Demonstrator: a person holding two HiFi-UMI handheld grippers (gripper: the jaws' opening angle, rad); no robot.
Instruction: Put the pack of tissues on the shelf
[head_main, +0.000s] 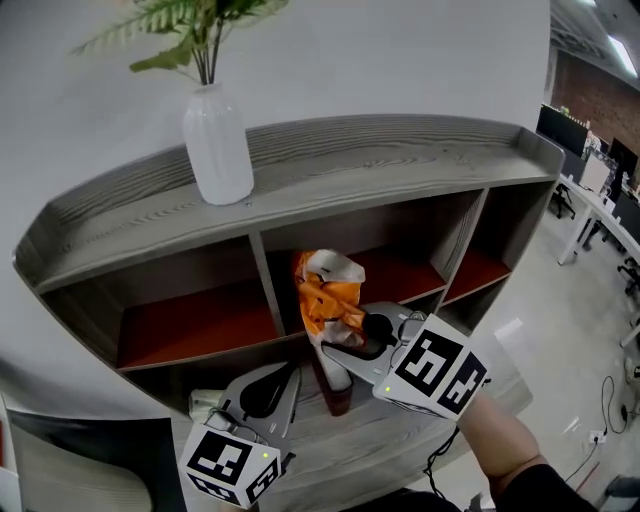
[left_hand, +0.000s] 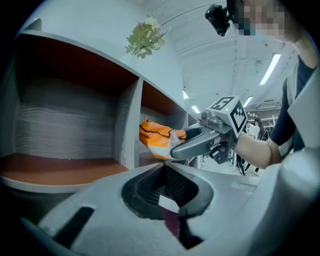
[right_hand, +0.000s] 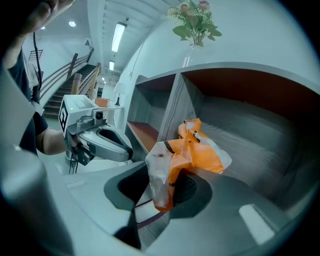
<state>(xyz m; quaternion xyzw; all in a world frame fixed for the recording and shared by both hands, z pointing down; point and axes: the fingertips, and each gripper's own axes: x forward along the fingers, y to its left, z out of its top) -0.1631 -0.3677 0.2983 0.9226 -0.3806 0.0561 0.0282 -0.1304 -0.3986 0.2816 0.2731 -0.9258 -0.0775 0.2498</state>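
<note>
Orange-and-white: one tissue pack (head_main: 330, 295), clamped in my right fingers (right_hand: 235, 195) at the shelf's (head_main: 380, 160) middle compartment; my left fingers (left_hand: 95, 200) are together. One white vase (head_main: 217, 145) on top.

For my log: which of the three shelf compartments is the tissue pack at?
The middle compartment: the orange tissue pack, held by the right gripper, is beside its left divider.

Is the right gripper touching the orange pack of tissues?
Touching. The right gripper view shows the right gripper closed on the pack of tissues, its wrapper end pinched between the jaws.
</note>
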